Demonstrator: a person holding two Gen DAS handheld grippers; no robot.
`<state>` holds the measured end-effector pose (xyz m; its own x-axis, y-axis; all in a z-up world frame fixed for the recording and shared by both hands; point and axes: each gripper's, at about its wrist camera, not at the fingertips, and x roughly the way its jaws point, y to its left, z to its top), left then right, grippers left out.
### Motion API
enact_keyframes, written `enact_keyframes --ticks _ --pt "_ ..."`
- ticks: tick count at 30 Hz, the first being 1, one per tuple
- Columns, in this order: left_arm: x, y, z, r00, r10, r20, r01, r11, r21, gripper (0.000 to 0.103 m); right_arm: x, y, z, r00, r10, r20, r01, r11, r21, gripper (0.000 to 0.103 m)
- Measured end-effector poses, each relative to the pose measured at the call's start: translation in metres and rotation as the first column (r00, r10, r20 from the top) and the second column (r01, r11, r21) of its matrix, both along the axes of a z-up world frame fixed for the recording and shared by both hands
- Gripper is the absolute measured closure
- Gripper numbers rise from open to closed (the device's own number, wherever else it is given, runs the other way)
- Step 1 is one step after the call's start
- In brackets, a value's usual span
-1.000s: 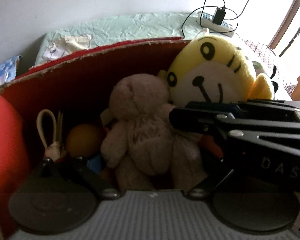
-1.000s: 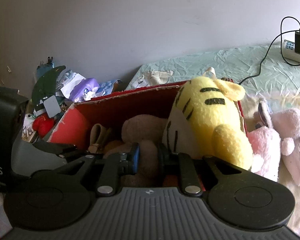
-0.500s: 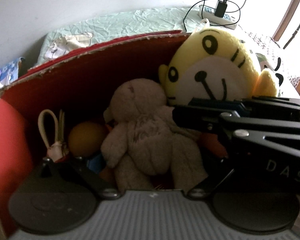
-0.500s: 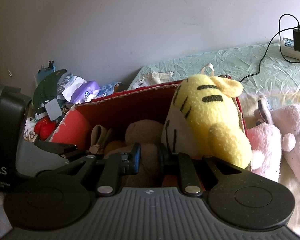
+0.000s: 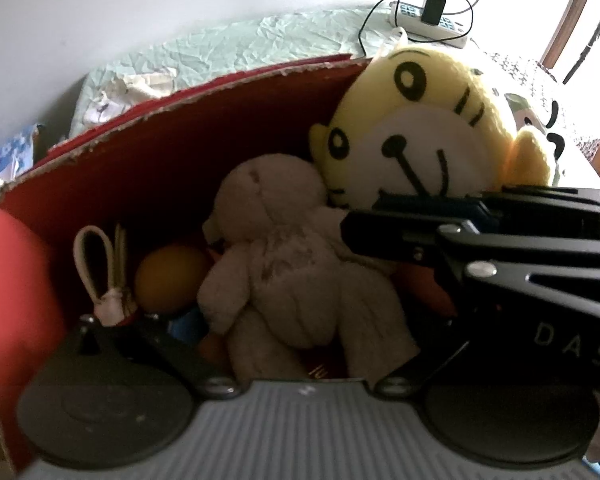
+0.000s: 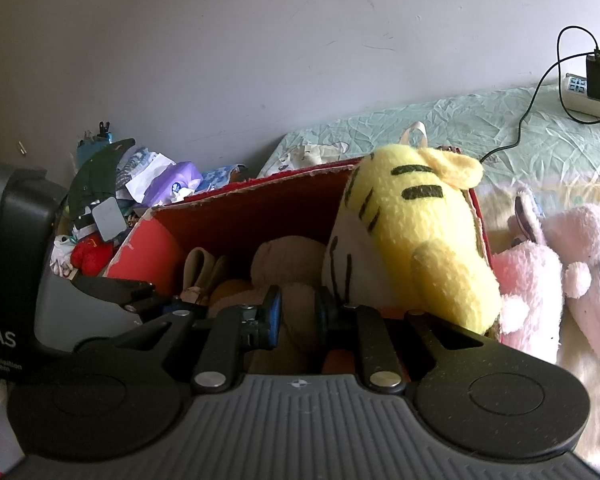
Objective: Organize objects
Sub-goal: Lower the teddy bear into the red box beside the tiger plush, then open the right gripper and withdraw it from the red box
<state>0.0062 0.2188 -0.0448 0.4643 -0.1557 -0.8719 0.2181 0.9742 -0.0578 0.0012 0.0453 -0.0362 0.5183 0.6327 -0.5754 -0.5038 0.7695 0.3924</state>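
Pinching the fuzzy brown teddy bear [image 6: 288, 280], right claw [image 6: 296, 314] narrows.

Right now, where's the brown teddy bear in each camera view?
Left wrist: the bear fills the centre, inside the red box, left of the yellow tiger.
Right wrist: the bear sits low at centre, behind the right gripper.
Shared landmark: the tiger.

Bedroom: bed [image 6: 480, 128], plush toys [image 6: 556, 280].
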Motion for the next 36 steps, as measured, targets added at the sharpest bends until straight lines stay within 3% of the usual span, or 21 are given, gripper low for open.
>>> enact_keyframes --ticks 18,36 --pt "0.002 -0.001 -0.003 1.000 -0.006 -0.008 0.006 0.999 0.032 0.003 -0.005 -0.011 0.002 0.999 -0.001 -0.035 0.001 1.000 0.015 0.085" --pt "-0.021 0.001 0.022 0.992 0.116 0.052 -0.122 0.985 0.124 0.003 -0.021 -0.031 0.011 0.999 -0.028 -0.027 0.030 0.995 0.091 0.076"
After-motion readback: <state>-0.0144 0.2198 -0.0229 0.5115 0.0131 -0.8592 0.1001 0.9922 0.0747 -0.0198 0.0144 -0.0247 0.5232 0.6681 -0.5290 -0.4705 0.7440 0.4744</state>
